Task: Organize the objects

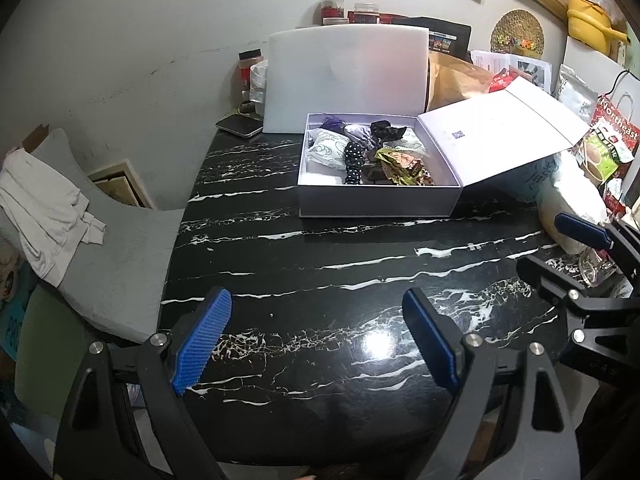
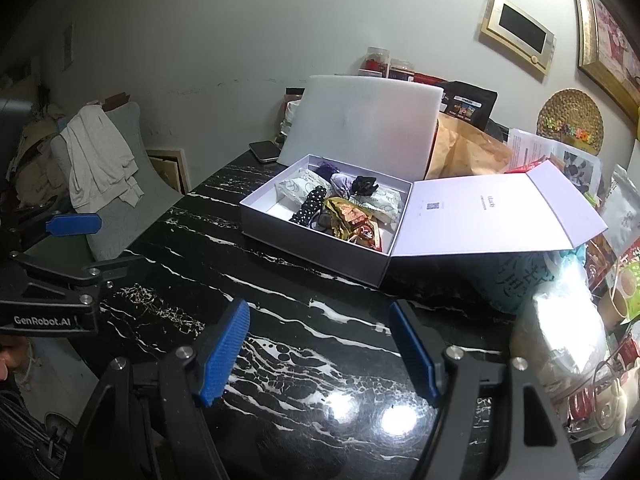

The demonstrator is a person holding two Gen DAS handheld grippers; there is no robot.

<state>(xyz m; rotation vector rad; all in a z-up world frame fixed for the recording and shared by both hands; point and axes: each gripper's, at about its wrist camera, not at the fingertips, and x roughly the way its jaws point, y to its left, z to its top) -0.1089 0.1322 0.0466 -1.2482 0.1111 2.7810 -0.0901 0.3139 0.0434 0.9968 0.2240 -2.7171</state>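
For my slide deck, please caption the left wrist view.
Open left gripper hovers over a marble table, facing an open box of small items.

Box [image 1: 376,200] on table [image 1: 320,280], far side; lid [image 1: 504,132] open rightward; foam board [image 1: 346,80] behind.

The left gripper [image 1: 316,344] points forward and downward, its two blue-padded fingers [image 1: 202,344] spread wide with nothing between them. The right gripper [image 2: 320,354] is angled downward too — jaws parted, a little narrower, also empty. The two are held side by side, each at the edge of the other's view — the right gripper's black linkage and one blue pad show there.
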